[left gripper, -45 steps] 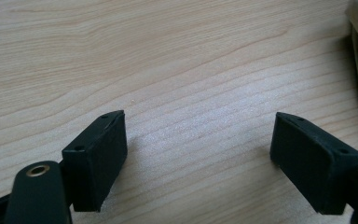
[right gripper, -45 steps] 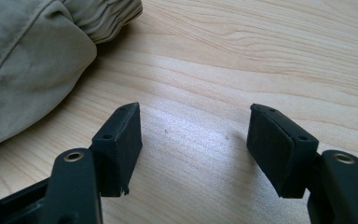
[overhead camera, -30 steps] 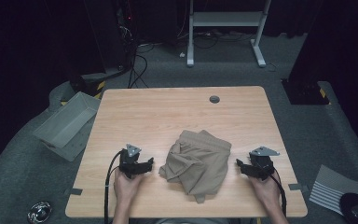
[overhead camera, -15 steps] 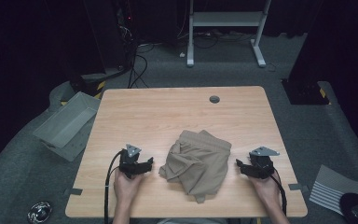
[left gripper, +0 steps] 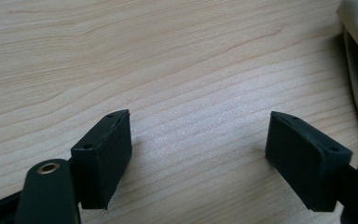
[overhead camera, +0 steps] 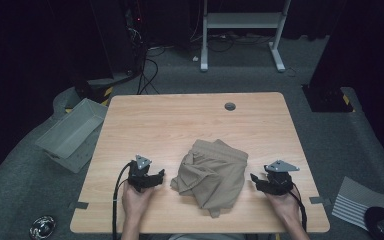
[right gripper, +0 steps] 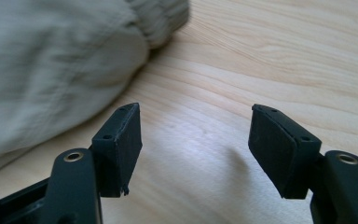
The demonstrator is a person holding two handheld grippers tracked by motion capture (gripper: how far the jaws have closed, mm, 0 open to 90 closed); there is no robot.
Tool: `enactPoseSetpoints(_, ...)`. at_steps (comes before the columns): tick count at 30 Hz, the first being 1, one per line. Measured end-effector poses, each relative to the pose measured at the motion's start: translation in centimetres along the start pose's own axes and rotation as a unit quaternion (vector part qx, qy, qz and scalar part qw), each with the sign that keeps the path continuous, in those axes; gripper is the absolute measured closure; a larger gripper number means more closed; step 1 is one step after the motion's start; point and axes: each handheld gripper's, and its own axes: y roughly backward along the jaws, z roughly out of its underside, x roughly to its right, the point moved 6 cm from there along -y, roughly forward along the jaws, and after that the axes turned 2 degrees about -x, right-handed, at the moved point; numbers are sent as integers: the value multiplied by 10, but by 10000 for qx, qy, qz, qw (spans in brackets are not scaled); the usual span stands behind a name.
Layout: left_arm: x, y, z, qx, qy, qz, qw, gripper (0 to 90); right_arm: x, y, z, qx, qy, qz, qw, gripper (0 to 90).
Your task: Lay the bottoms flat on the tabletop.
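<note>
A crumpled tan garment (overhead camera: 211,174), probably a pair of shorts with a ribbed waistband, lies on the wooden table (overhead camera: 180,120) near its front edge, roughly at 6 o'clock from the table's middle. The left gripper (overhead camera: 161,176) rests on the table at 9 o'clock of the cloth, its 2 jaws spread wide with nothing between them; in the left gripper view the bare wood shows between the jaws and the cloth's edge sits off at 3 o'clock. The right gripper (overhead camera: 253,178) sits at 3 o'clock of the garment, just beside its hem, jaws likewise spread and empty; its own view shows the fabric bulging in at 10 o'clock, with the ribbed band near 12 o'clock.

The garment looks light, soft and limp, so it should drape and slide easily on the smooth wood rather than hold any shape. A single layer may slip away from the pads, so a pinch on a thicker part is the better bet: the ribbed waistband at the far side, or a folded edge nearest each gripper. Taking hold at 2 well-separated points would let the cloth be lifted and spread without bunching.

A grey bin (overhead camera: 70,134) lies on the floor at 9 o'clock of the table.
</note>
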Motion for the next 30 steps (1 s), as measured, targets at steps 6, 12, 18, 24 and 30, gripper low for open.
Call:
enactPoseSetpoints(6, 0, 0, 0, 1, 0, -4, 10000, 229, -19, 8, 3, 167, 321, -353, 9987, 350)
enactPoseSetpoints(12, 0, 0, 0, -1, 0, -7, 10000, 229, -35, 19, -1, 380, 434, -663, 9961, 354)
enactPoseSetpoints(18, 0, 0, 0, 1, 2, -6, 10000, 228, -51, 19, -8, 400, 516, -890, 9939, 354)
enactPoseSetpoints(24, 0, 0, 0, 0, -1, -6, 10000, 228, -56, 9, -13, 332, 562, -953, 9933, 364)
enactPoseSetpoints(30, 0, 0, 0, 2, -4, -4, 10000, 227, -54, -2, -15, 158, 580, -907, 9941, 377)
